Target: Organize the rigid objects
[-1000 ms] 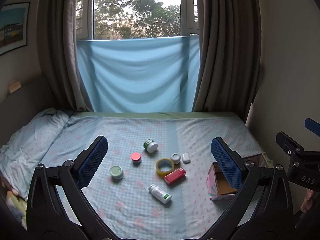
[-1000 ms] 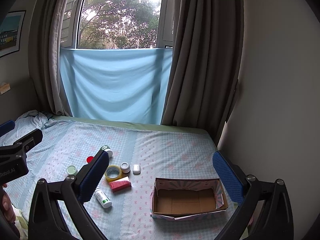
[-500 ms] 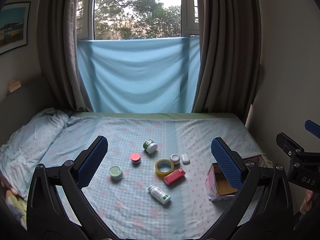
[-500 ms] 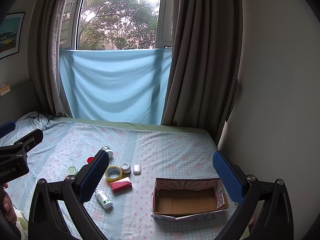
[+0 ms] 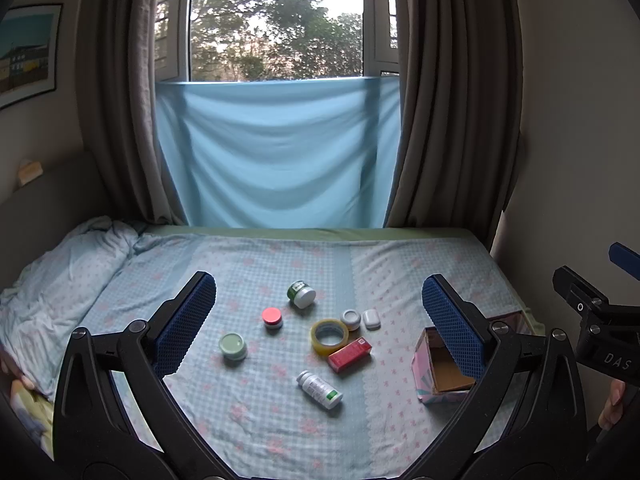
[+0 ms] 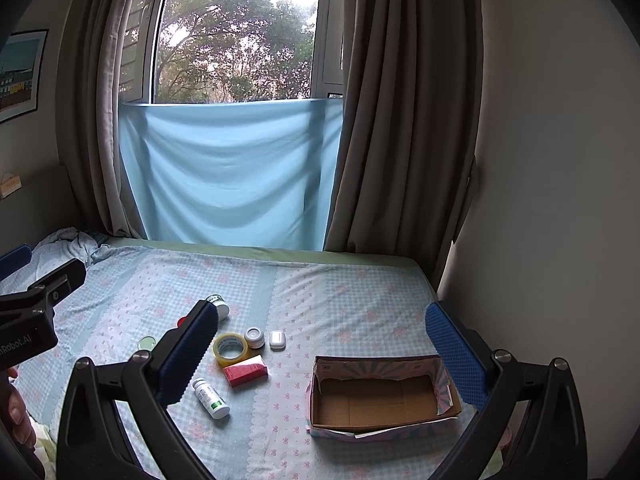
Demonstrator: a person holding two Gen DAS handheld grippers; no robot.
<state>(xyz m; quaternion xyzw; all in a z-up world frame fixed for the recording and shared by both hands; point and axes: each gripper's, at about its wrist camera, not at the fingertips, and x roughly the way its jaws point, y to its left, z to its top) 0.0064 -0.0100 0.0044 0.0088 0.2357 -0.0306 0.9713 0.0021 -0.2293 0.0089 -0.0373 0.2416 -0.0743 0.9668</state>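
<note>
Small items lie on the bed sheet [image 5: 280, 264]: a white pill bottle [image 5: 319, 389] [image 6: 211, 397], a red box [image 5: 349, 354] [image 6: 245, 371], a yellow tape roll [image 5: 329, 336] [image 6: 230, 348], a red-lidded jar [image 5: 272, 317], a green-lidded jar [image 5: 233, 346], a green-and-white jar [image 5: 301, 294], a small white jar [image 5: 350, 319] and a white case [image 5: 371, 319] [image 6: 277, 339]. An open cardboard box [image 6: 380, 396] [image 5: 444, 372] stands to their right, empty. My left gripper [image 5: 318, 320] and right gripper [image 6: 320, 348] are open, empty, held above the bed short of the items.
Grey curtains [image 5: 452, 112] and a blue cloth [image 5: 276, 152] hang at the far end of the bed. A wall [image 6: 560, 200] runs close on the right. A rumpled duvet [image 5: 52, 276] lies at the left.
Both views have shifted only slightly; the items sit a touch higher in the left wrist view. Nothing on the bed has moved and both grippers stay open.
</note>
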